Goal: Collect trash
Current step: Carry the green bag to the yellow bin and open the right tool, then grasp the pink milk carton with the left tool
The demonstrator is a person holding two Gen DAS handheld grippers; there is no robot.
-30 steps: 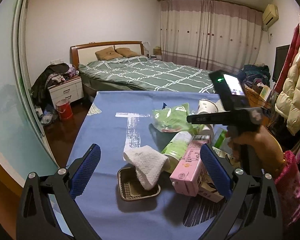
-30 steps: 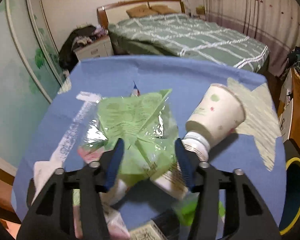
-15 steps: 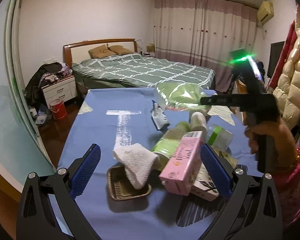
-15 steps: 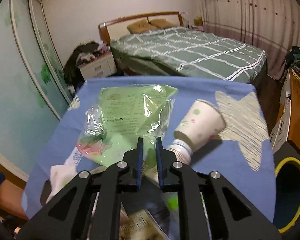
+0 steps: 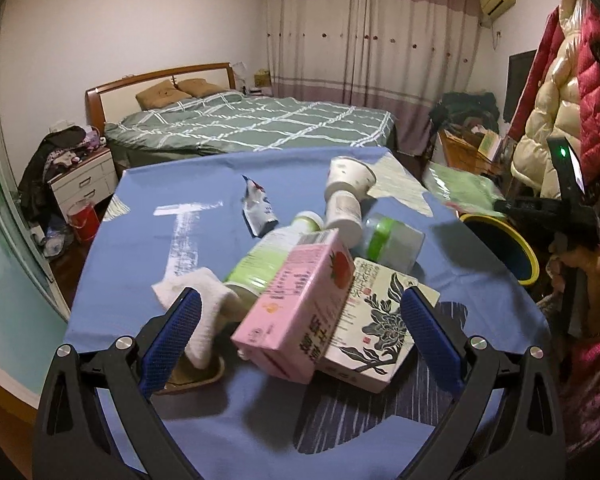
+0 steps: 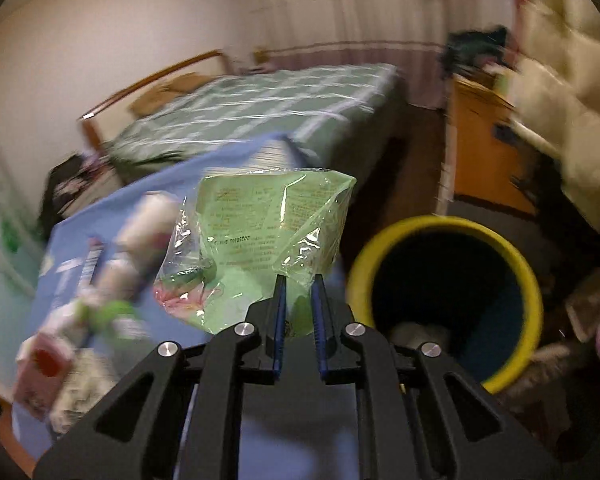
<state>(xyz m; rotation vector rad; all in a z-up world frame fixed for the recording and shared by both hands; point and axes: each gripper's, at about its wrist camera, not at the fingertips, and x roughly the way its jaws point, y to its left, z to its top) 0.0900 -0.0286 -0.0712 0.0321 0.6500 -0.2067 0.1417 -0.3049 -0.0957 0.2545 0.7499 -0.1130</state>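
Note:
My right gripper [image 6: 299,282] is shut on a green plastic wrapper [image 6: 268,236], which hangs in the air beside a yellow-rimmed bin [image 6: 446,300]. In the left wrist view the same wrapper [image 5: 460,186] shows past the table's right edge, above the bin [image 5: 504,246]. My left gripper [image 5: 300,320] is open, its jaws wide on either side of a pink carton [image 5: 300,308] that leans on a white flower-print box [image 5: 372,324]. Behind them lie a green-labelled bottle [image 5: 272,256], a paper cup [image 5: 348,176], a clear tub with a green lid [image 5: 392,240], a white tissue [image 5: 200,304] over a brown tray [image 5: 192,372], and a small sachet [image 5: 258,210].
The trash lies on a blue cloth-covered table [image 5: 148,200]. A person's hand [image 5: 576,276] holds the right gripper at the right. A bed [image 5: 252,124], a nightstand [image 5: 84,176] and hanging coats [image 5: 556,92] stand beyond.
The right gripper closed on the green wrapper, lifted it off the table and swung it right to the bin. The left gripper moved in closer to the pink carton and lower.

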